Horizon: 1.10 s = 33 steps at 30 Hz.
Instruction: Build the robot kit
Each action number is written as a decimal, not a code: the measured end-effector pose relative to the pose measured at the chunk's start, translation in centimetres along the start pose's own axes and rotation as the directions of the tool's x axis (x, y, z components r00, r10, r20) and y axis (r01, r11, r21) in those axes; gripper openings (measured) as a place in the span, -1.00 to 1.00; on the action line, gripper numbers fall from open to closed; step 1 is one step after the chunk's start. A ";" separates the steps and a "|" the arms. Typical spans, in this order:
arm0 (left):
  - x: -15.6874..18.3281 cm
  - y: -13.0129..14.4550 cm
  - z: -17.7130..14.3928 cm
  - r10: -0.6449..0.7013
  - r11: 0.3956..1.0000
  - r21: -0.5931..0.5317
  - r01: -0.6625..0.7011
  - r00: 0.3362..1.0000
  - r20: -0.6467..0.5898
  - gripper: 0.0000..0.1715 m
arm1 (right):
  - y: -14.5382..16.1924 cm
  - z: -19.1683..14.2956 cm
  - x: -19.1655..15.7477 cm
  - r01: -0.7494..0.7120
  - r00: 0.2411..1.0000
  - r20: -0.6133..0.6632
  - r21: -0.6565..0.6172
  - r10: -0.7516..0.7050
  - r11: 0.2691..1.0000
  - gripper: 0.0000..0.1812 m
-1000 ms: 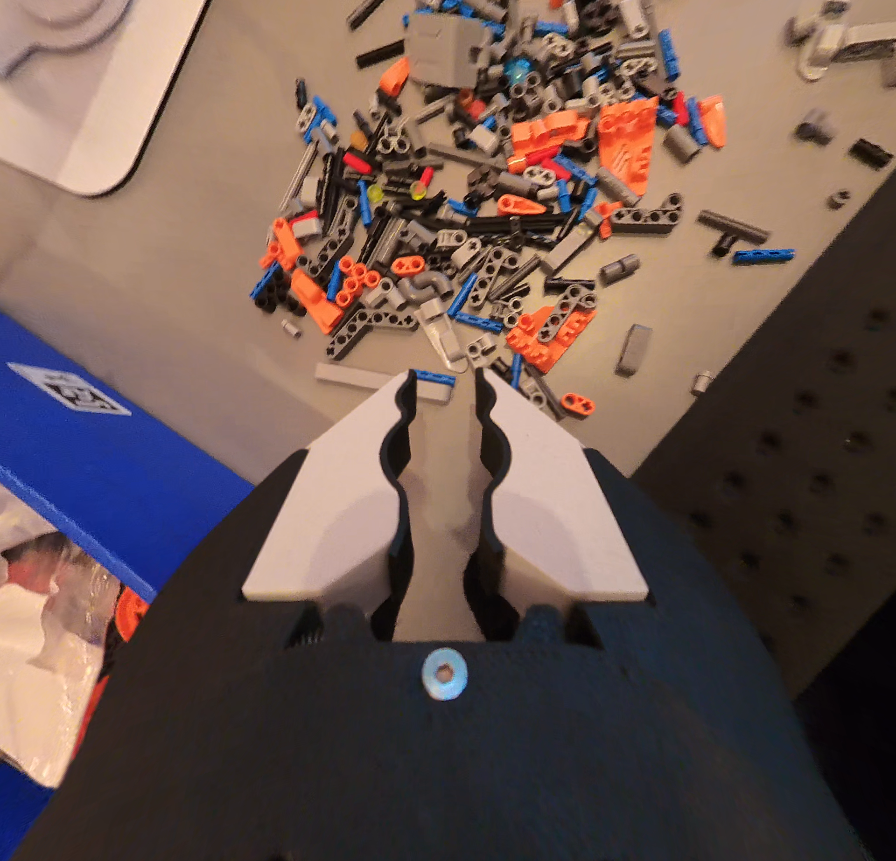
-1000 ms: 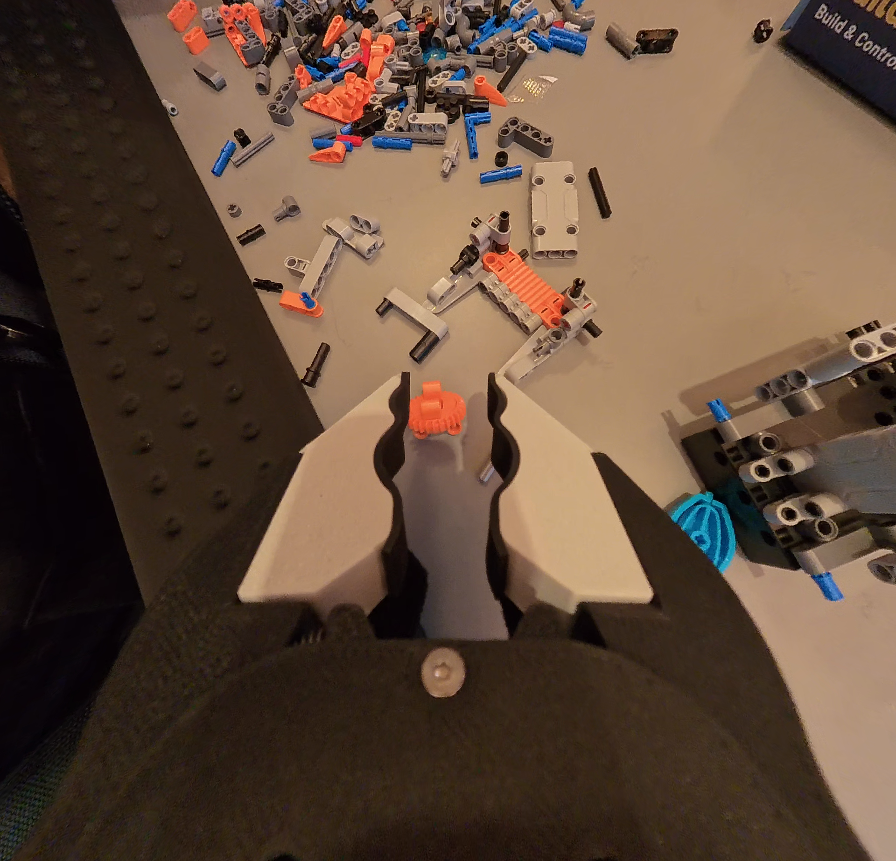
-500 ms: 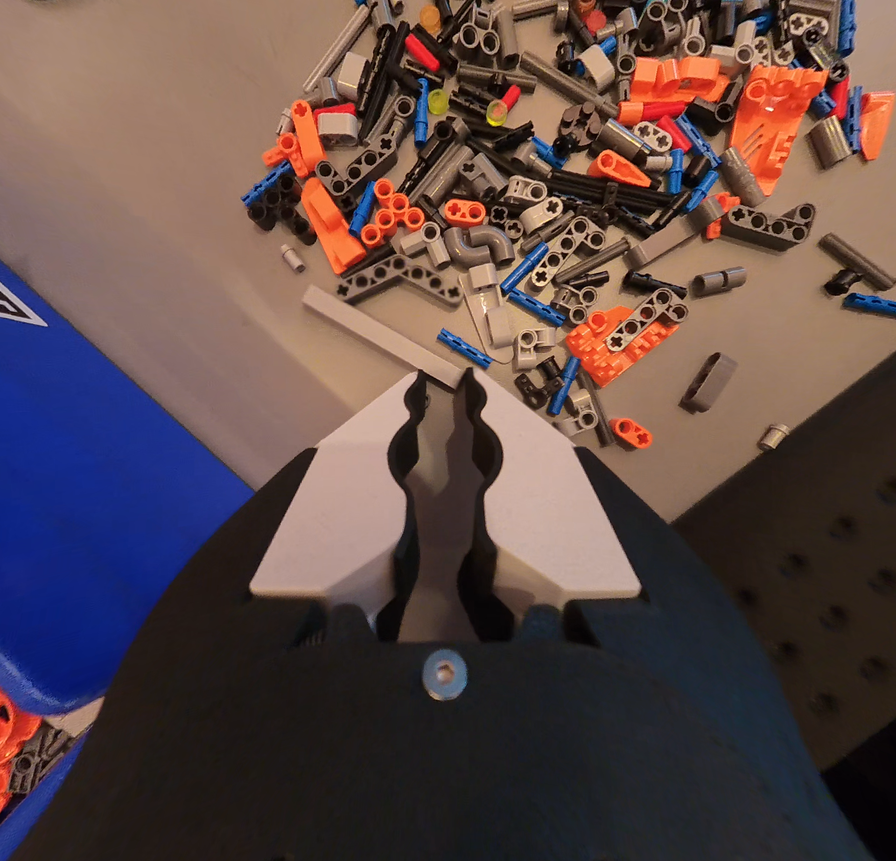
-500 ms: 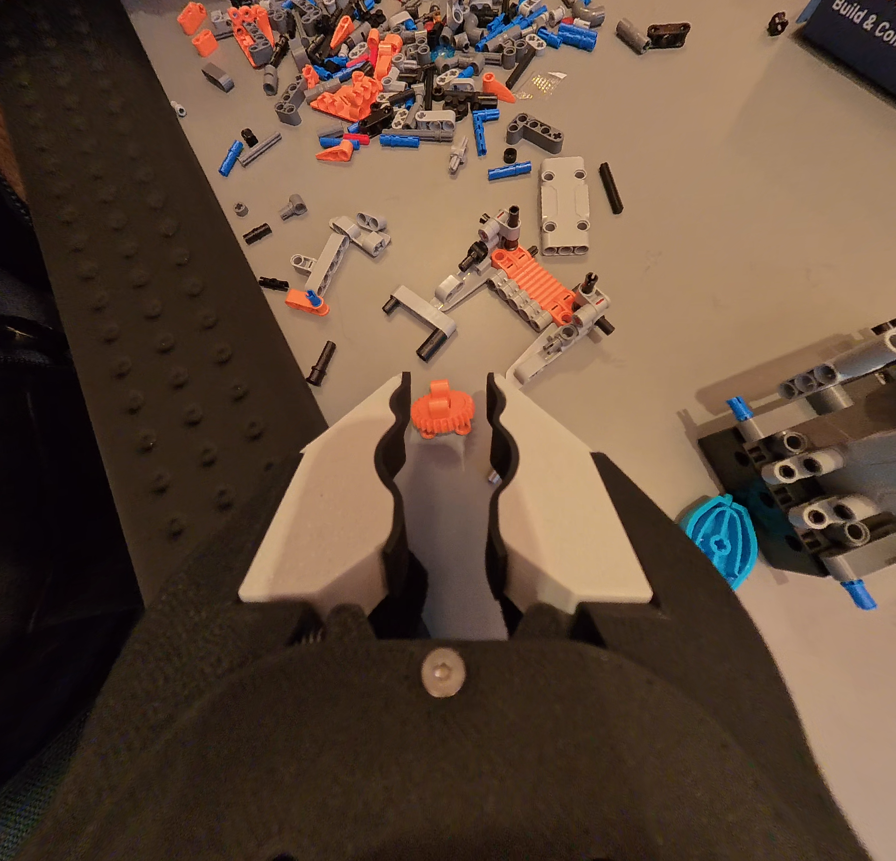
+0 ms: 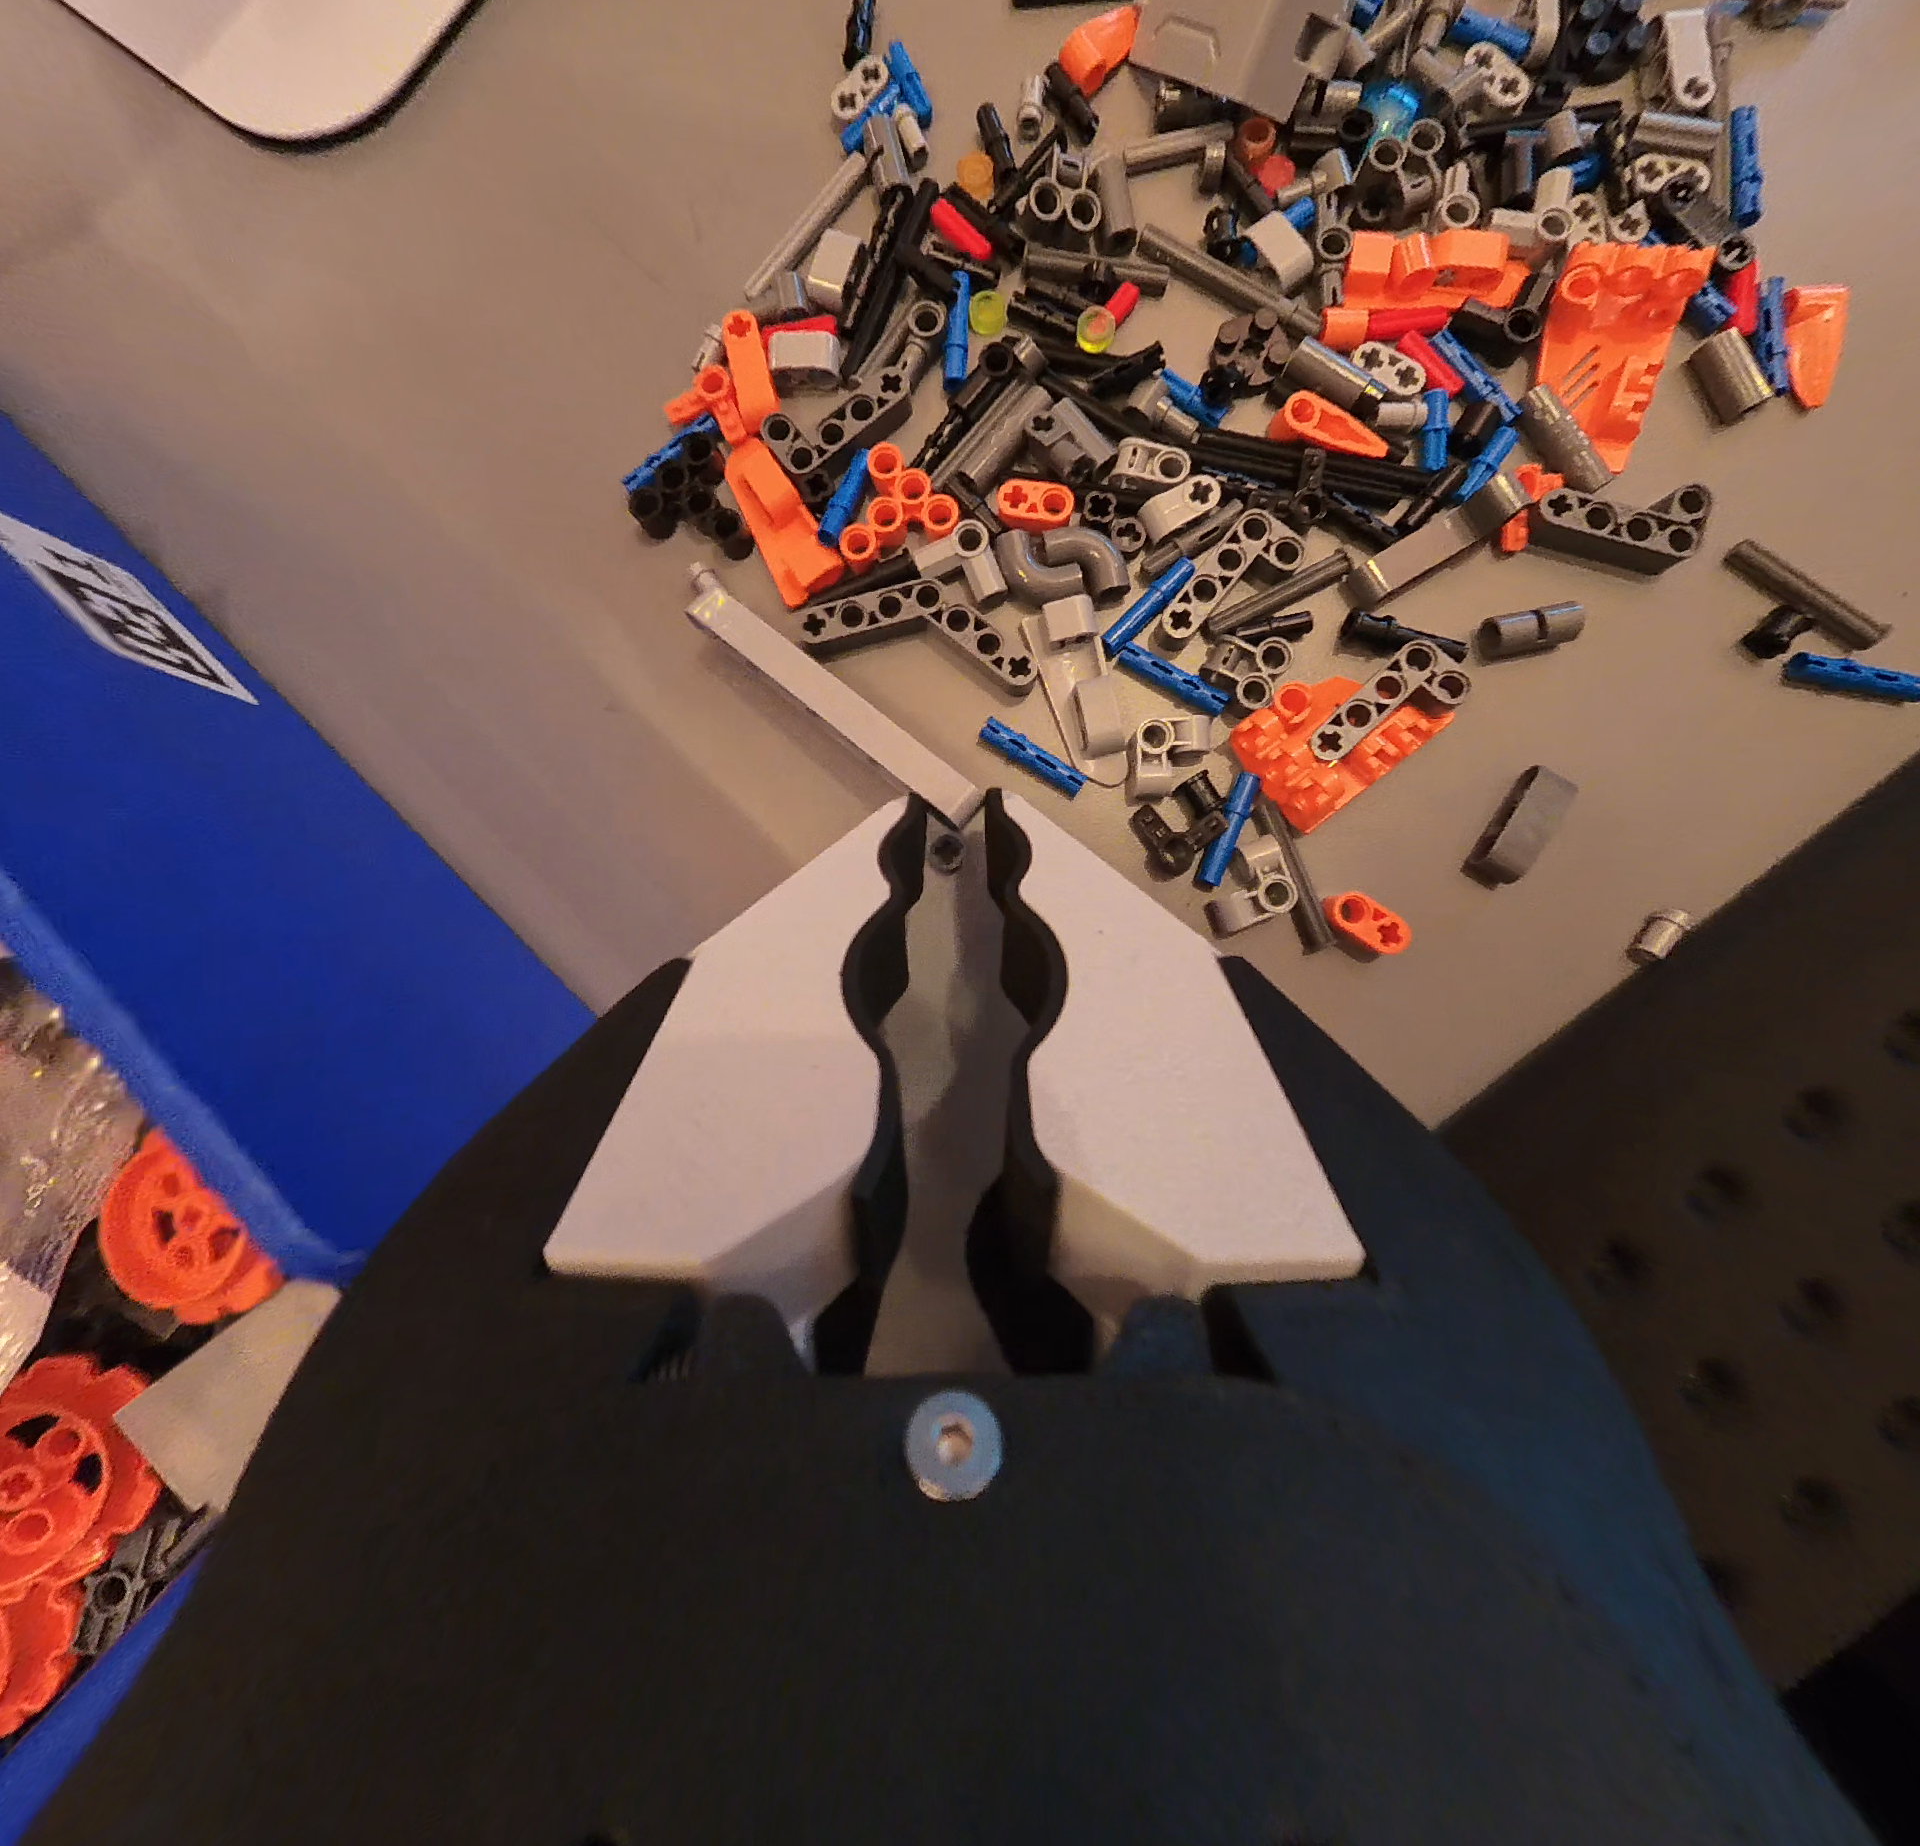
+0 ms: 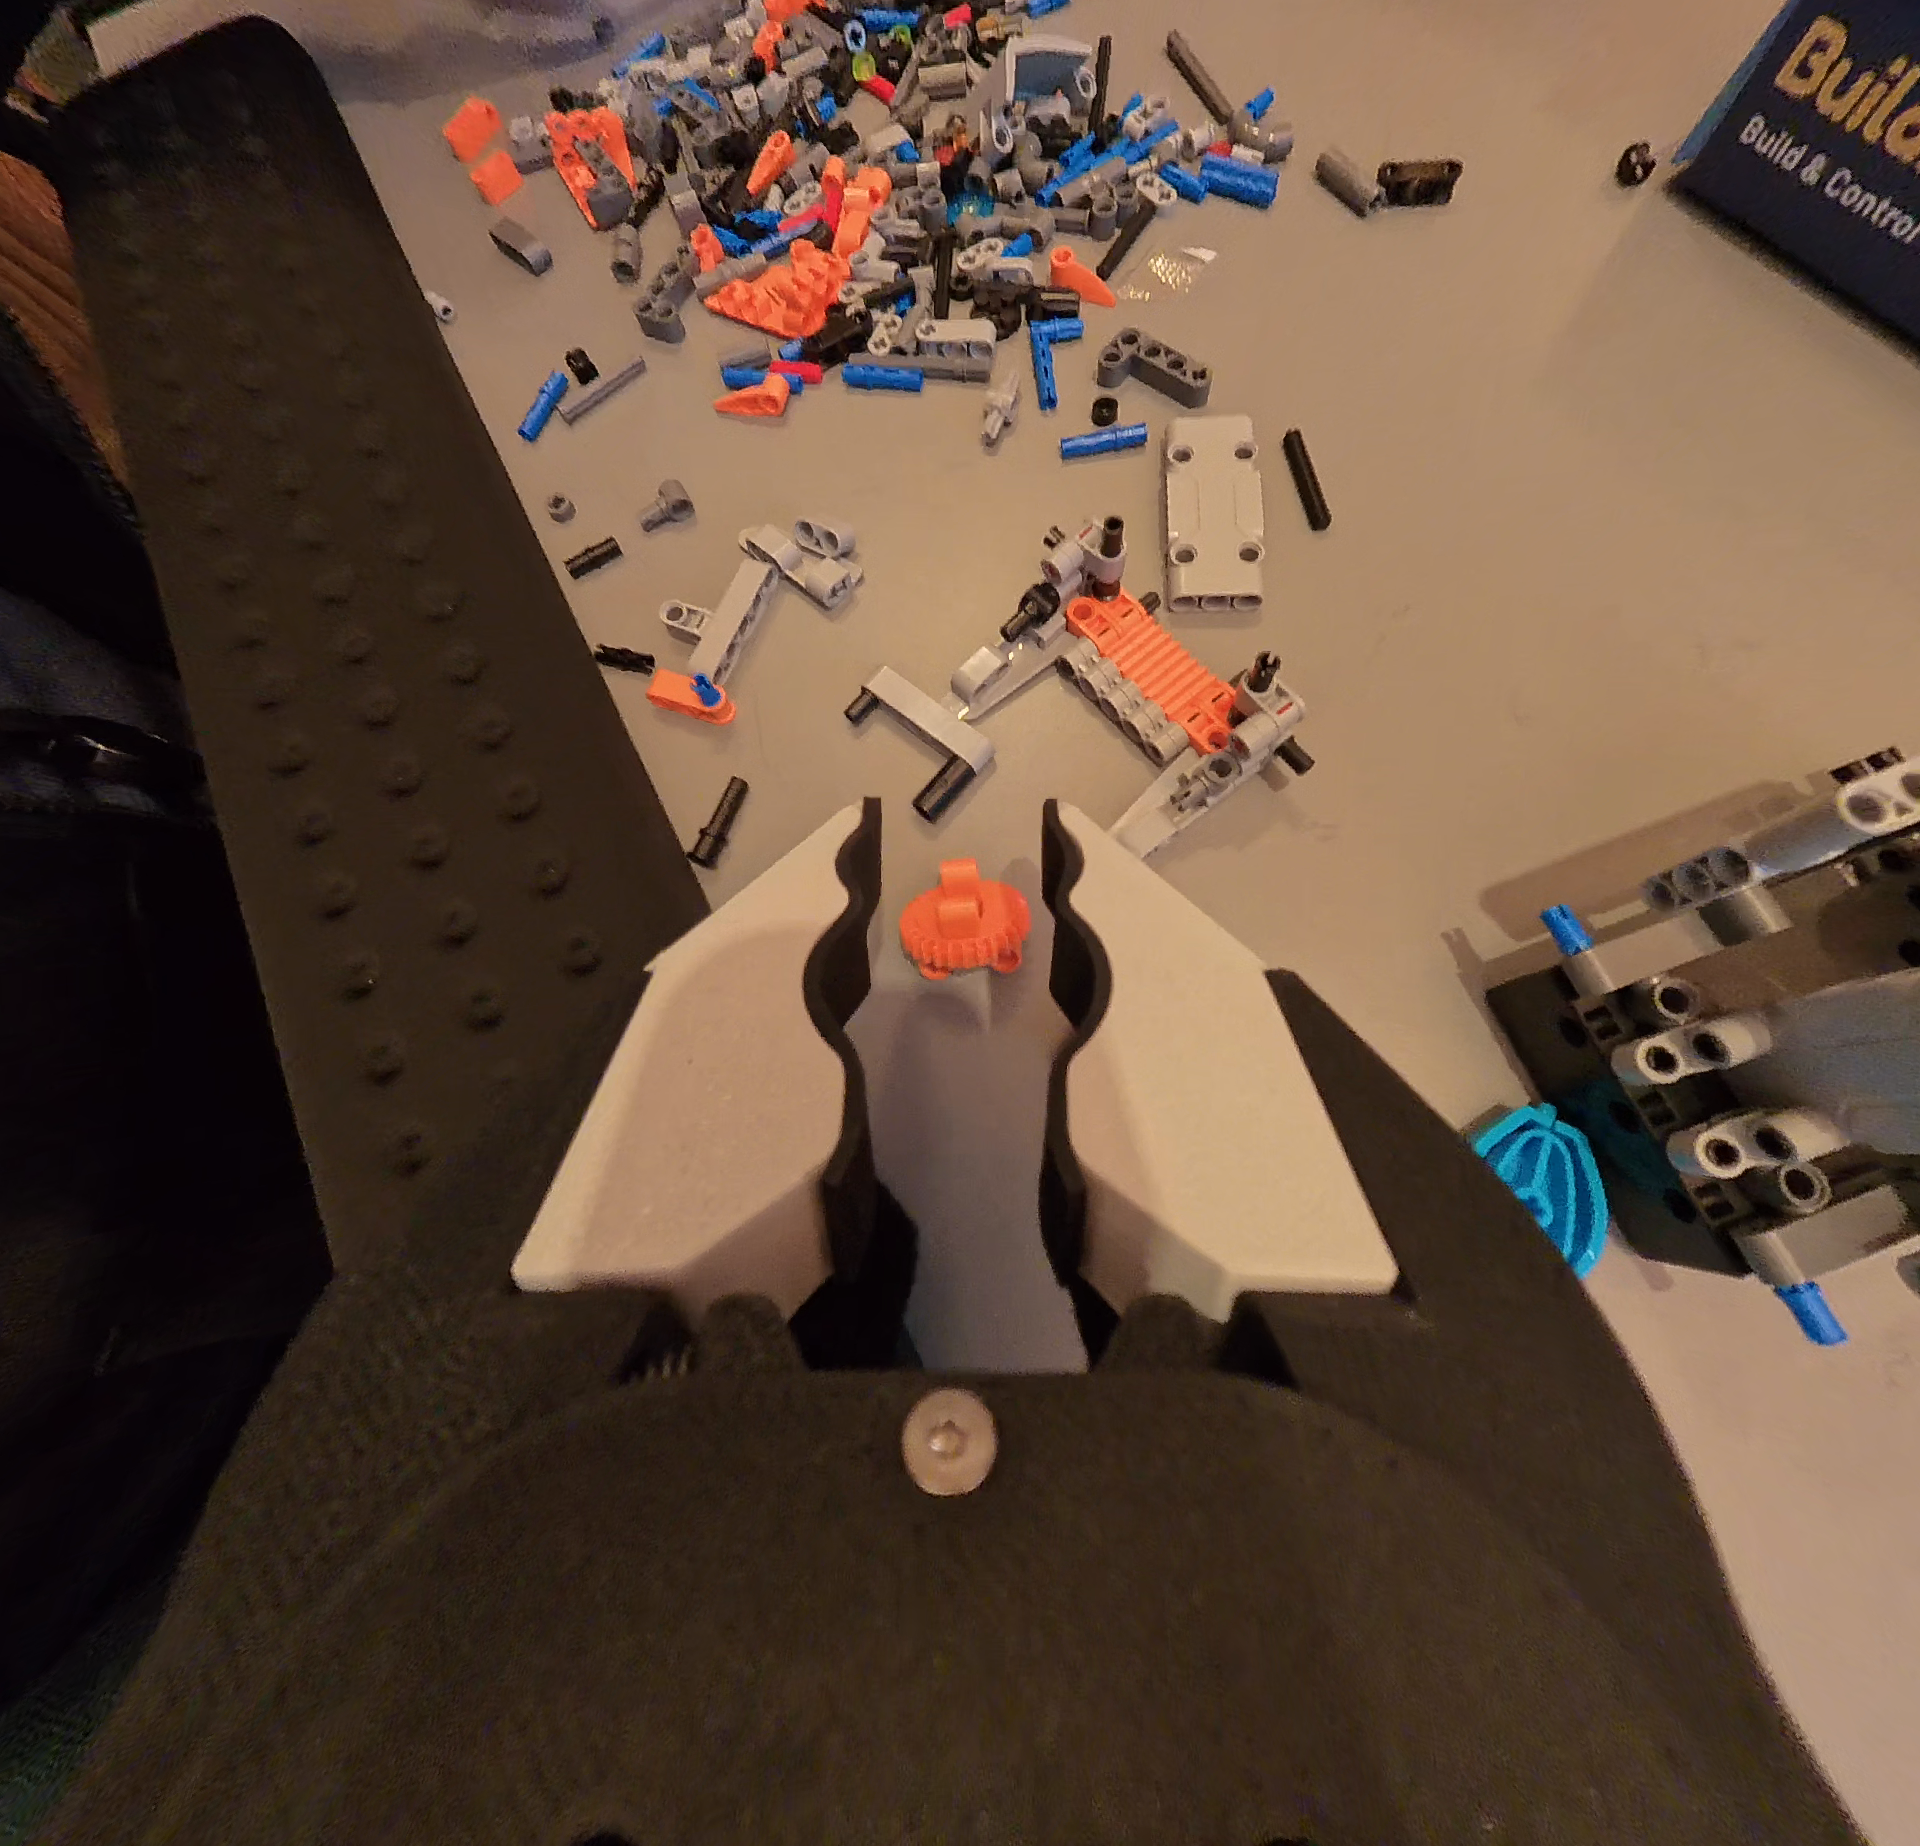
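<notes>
A long, flat light-grey plastic beam (image 5: 821, 695) is clamped at its near end between the tips of the left gripper (image 5: 951, 820), its length slanting away to the upper left over the grey tabletop (image 5: 416, 394), its far end just beside a dense heap of small orange, blue, black and grey plastic construction pieces (image 5: 1247, 394). A short blue ridged pin (image 5: 1034, 754) lies close to the right of the gripper's tips. To the left sits a blue cardboard box (image 5: 208, 861) with orange toothed wheels (image 5: 177, 1246) showing inside it, and a black perforated mat (image 5: 1714, 1121) covers the table edge at right. The right gripper (image 6: 961, 814) has its fingers apart, and a small orange plastic gear (image 6: 961, 929) lies on the table in the gap between them, touching neither. Just ahead are a light-grey L-shaped piece with black pins (image 6: 925, 731) and a partly built grey-and-orange ribbed assembly (image 6: 1153, 690). Well to the right stands a larger dark-grey and black build (image 6: 1745, 1069) with a bright blue wheel (image 6: 1543, 1183) against it.
</notes>
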State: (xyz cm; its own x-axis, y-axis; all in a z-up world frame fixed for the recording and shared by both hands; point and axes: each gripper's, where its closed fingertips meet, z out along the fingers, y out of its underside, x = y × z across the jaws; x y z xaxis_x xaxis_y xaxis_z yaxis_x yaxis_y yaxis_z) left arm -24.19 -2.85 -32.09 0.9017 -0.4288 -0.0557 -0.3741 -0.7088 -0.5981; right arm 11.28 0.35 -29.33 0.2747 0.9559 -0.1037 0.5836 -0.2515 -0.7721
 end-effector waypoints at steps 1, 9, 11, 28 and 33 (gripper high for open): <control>0.0 -0.2 -0.3 -0.001 1.000 0.015 0.001 1.000 -0.002 -0.89 | -0.4 -0.1 -0.1 0.005 1.000 -0.002 0.009 -0.005 1.000 -0.68; 3.2 -3.7 -3.5 0.070 0.983 0.178 -0.048 0.990 -0.121 -0.89 | -5.4 0.6 -2.2 0.160 0.987 -0.016 0.111 -0.160 0.981 -0.67; 4.9 -4.7 -3.7 0.105 0.976 0.207 -0.068 0.979 -0.172 -0.90 | -7.0 1.1 -3.3 0.227 0.974 -0.020 0.137 -0.226 0.964 -0.66; 17.7 -9.4 -4.8 0.319 0.932 0.345 -0.111 0.702 -0.637 -0.89 | -12.7 7.3 -9.4 0.658 0.751 -0.046 0.132 -0.659 0.741 -0.54; 18.8 -9.5 -4.8 0.343 0.929 0.346 -0.130 0.650 -0.678 -0.89 | -12.1 8.3 -10.3 0.716 0.695 -0.007 0.102 -0.719 0.691 -0.56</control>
State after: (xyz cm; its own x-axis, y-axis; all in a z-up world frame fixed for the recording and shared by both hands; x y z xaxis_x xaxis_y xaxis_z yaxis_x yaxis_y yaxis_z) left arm -4.76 -6.85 -23.55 0.3109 -0.9016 0.3006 -0.3898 -0.4095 -0.8249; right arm -4.93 -5.15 -24.15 -0.2230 0.8442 0.4875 0.5221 0.5257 -0.6715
